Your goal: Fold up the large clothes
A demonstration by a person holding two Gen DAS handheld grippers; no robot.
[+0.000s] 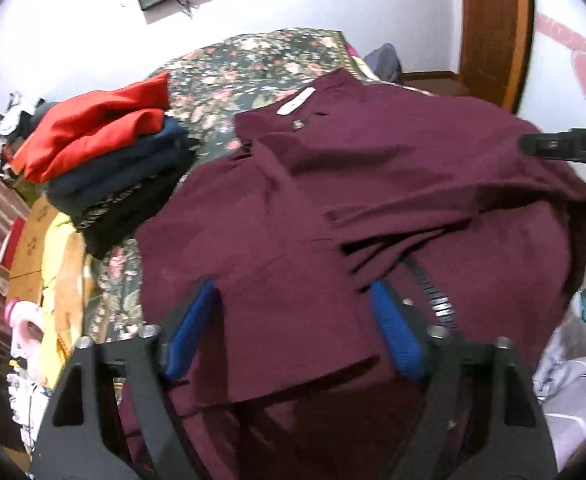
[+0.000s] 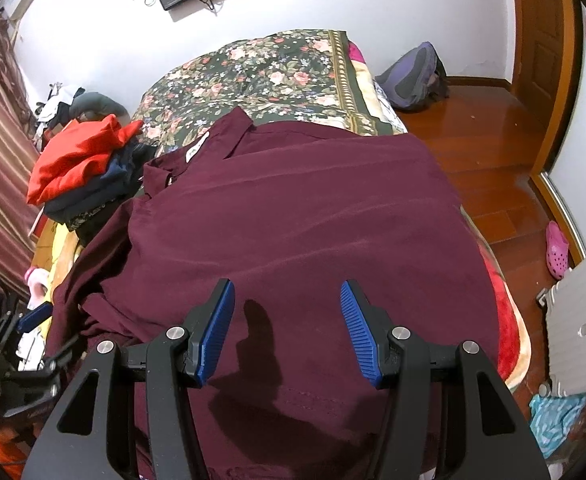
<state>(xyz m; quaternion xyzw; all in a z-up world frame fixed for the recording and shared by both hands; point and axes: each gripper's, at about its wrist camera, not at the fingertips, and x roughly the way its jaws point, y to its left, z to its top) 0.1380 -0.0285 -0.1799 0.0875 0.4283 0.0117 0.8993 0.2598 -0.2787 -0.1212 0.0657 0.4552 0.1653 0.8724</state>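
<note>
**Sleeve laid in, both grippers free: time to pick the next fold**

You have the maroon shirt (image 2: 293, 216) spread across the near end of the bed (image 2: 277, 68), collar and white neck label (image 2: 196, 151) pointing away from you, towards the floral cover. It lies just beside the stack of folded clothes (image 1: 105, 160), red on top and dark blues beneath, at your left.

Your left gripper (image 1: 289, 320) is released: the blue pads stand apart above the cloth and nothing is pinched between them. In the left wrist view a sleeve or side panel lies folded in over the body of the shirt, with loose pleats running across the middle, so this looks like the moment just after a side fold has been let go. Your right gripper (image 2: 287, 320) is released as well, jaws parted and hovering over the lower part of the shirt, casting a shadow on the fabric without touching it. From the left wrist view you see its black tip at the far right edge of the shirt.

The fold itself is still untidy, judging by the bunched ridges on the left side. The right side appears to lie flat and unfolded, hanging a little towards the bed's edge.

For the next move, you probably want the right side brought in to match. That calls for a grip low on the outer edge, taking only the top layer. Carry it across in one level sweep, so the thin, slippery-looking cloth does not drag the finished fold out of place.
</note>
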